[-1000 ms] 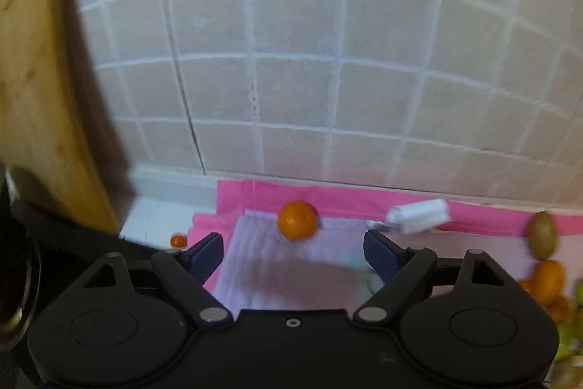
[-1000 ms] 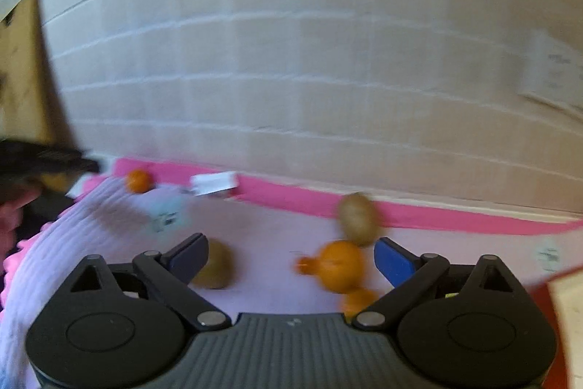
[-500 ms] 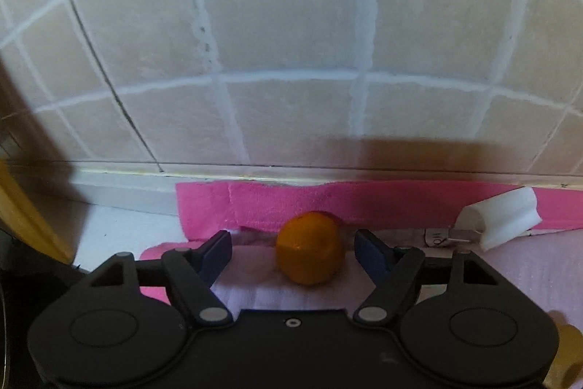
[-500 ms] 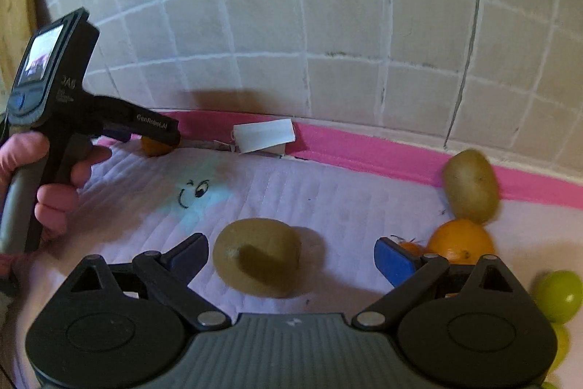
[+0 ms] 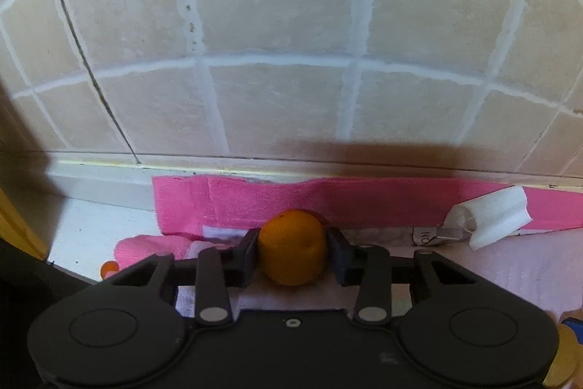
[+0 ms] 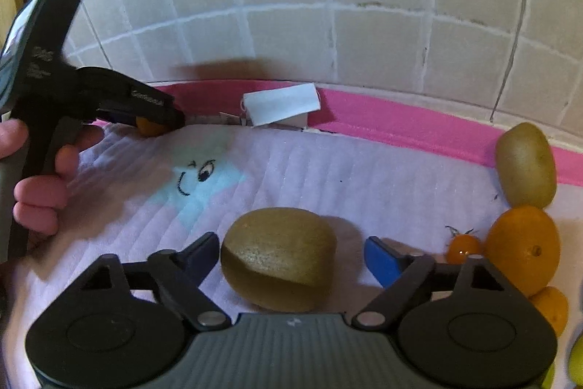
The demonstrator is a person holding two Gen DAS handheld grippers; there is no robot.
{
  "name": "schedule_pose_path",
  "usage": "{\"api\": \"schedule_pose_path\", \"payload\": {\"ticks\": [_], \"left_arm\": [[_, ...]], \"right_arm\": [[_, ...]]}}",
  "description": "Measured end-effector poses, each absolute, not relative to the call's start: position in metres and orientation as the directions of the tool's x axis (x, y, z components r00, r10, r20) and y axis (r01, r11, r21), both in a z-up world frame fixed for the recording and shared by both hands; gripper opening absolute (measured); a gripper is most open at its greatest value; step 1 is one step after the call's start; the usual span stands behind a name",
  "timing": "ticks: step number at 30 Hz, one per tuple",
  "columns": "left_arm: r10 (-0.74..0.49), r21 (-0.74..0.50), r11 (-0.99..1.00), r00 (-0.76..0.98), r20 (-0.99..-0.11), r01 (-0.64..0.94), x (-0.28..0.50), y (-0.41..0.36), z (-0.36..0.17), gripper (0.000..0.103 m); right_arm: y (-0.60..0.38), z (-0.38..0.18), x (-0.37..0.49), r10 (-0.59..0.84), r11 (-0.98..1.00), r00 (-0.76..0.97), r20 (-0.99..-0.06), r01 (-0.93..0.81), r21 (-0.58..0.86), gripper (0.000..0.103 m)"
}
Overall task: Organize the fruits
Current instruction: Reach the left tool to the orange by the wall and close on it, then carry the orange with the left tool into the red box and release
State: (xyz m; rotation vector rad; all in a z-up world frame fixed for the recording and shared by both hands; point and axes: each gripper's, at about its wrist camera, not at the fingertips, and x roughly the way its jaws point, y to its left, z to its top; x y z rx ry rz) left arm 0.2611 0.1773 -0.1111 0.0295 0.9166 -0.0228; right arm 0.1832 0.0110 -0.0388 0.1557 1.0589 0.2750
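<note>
Left gripper (image 5: 291, 252) just closed onto the small orange (image 5: 292, 247), pads pressing its two sides, low on the pale quilted mat (image 6: 328, 170) near the pink edge by the tiled wall. Right gripper (image 6: 291, 252) closing but still apart around the brown kiwi (image 6: 278, 259) mid-mat, pads not touching it. Farther right on the mat: second kiwi (image 6: 526, 164), larger orange (image 6: 523, 250).

Left wrist view looks steeply down, very close to the tiled wall (image 5: 277, 24) base. Right wrist view sits farther back over the quilted cloth (image 6: 328, 177). Both share the white label (image 5: 492, 217) and pink edge (image 6: 400, 123).
</note>
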Motion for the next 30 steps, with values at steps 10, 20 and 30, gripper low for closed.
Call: {"api": "schedule_pose_path", "payload": {"ticks": [10, 20, 30], "left_arm": [[-0.012, 0.007, 1.0, 0.64, -0.768, 0.028, 0.254, 0.182, -0.102, 0.046], [-0.023, 0.1, 0.988, 0.76, -0.649, 0.114, 0.186, 0.143, -0.019, 0.046], [-0.32, 0.057, 0.92, 0.825, -0.467, 0.389, 0.111, 0.026, 0.085, 0.046]], "right_arm": [[0.013, -0.034, 0.18, 0.351, 0.935, 0.443, -0.825, -0.207, 0.286, 0.067], [-0.034, 0.037, 0.143, 0.355, 0.932, 0.544, -0.76, -0.143, 0.333, 0.067], [-0.156, 0.123, 0.059, 0.162, 0.947, 0.711, -0.684, 0.082, 0.31, 0.067]]}}
